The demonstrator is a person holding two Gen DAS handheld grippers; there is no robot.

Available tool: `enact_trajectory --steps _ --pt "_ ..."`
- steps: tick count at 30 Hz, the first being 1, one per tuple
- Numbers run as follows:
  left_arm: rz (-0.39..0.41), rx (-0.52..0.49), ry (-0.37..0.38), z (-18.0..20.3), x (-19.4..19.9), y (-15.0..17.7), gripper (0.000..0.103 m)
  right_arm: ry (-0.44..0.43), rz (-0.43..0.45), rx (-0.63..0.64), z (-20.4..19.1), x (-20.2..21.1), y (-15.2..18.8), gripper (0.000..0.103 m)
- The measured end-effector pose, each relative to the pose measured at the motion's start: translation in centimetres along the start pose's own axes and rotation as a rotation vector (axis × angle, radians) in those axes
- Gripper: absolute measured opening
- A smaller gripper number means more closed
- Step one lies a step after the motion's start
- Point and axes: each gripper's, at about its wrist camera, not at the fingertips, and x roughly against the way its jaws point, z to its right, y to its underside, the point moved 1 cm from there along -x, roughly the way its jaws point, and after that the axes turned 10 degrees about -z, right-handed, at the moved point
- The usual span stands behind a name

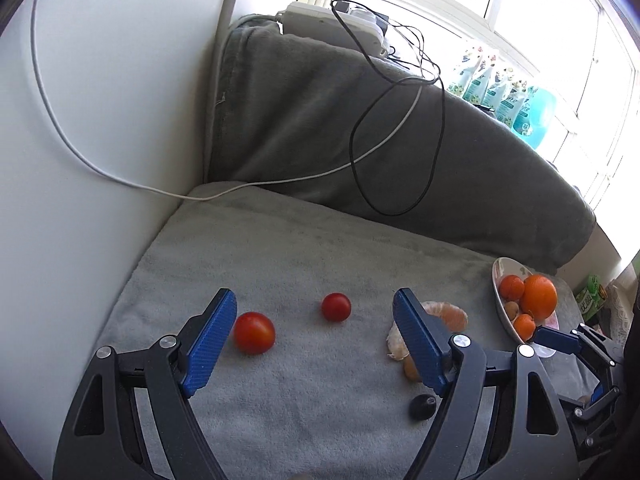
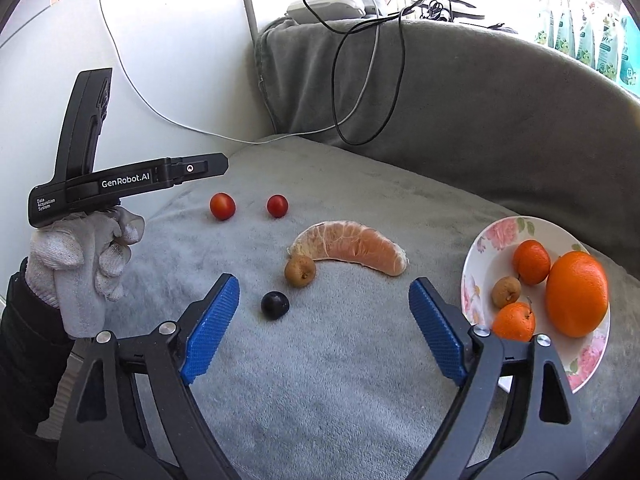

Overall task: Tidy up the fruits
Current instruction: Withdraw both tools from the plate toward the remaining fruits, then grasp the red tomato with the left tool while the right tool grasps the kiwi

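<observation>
Two red tomatoes (image 1: 254, 332) (image 1: 336, 307) lie on the grey blanket. My left gripper (image 1: 314, 314) is open and empty just short of them, the larger tomato beside its left finger. A peeled pomelo segment (image 2: 352, 246), a small brown fruit (image 2: 300, 271) and a dark plum (image 2: 275, 305) lie ahead of my open, empty right gripper (image 2: 324, 300). A floral plate (image 2: 504, 232) at the right holds a big orange (image 2: 577, 293), two small tangerines and a brown fruit. The plate also shows in the left wrist view (image 1: 500, 276).
A grey cushioned backrest (image 1: 320, 120) rises behind the seat, with black and white cables (image 1: 384, 136) hanging over it. A white wall (image 1: 80, 120) bounds the left side. A power strip (image 1: 332, 20) and bottles (image 1: 512, 100) sit on the window ledge.
</observation>
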Motion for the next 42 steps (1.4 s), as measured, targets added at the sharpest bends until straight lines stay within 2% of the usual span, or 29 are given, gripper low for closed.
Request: enact_trajectory --steps 2,4,9,12,15,21,32,35,38,42 --pt "-0.008 0.006 -0.008 -0.6 -0.3 0.3 0.08 -0.007 -0.014 0.001 -0.2 -0.8 -0.3 0.089" --pt "-0.014 0.01 -0.018 -1.1 -0.5 0.6 0.079 -0.013 -0.027 0.001 -0.4 -1.6 -0.5 0.084" --pt "-0.03 0.019 -0.04 -2.2 -1.3 1.0 0.064 -0.027 -0.059 -0.003 -0.6 -3.4 -1.0 0.078" --pt "-0.045 0.019 -0.047 -2.5 -2.1 1.3 0.059 -0.029 -0.079 0.008 -0.9 -4.4 -1.2 0.07" --pt "-0.053 0.019 -0.055 -2.5 -2.9 2.0 0.053 -0.024 -0.094 0.012 -1.0 -5.3 -1.5 0.068" --pt "-0.065 0.021 -0.062 -2.4 -4.5 3.5 0.05 -0.041 -0.129 0.006 -0.9 -7.1 -1.9 0.057" --pt "-0.091 0.034 -0.063 -3.3 -5.4 3.3 0.043 -0.07 -0.177 -0.025 -0.1 -9.2 -2.4 0.046" --pt "-0.096 0.036 -0.065 -3.3 -5.6 3.2 0.042 -0.073 -0.193 -0.019 -0.4 -9.5 -2.3 0.039" --pt "-0.104 0.042 -0.065 -3.5 -5.8 3.1 0.037 -0.076 -0.2 -0.022 -0.3 -9.9 -2.3 0.037" --pt "-0.106 0.038 -0.06 -3.4 -5.8 3.1 0.03 -0.084 -0.203 -0.027 -0.2 -10.0 -2.1 0.03"
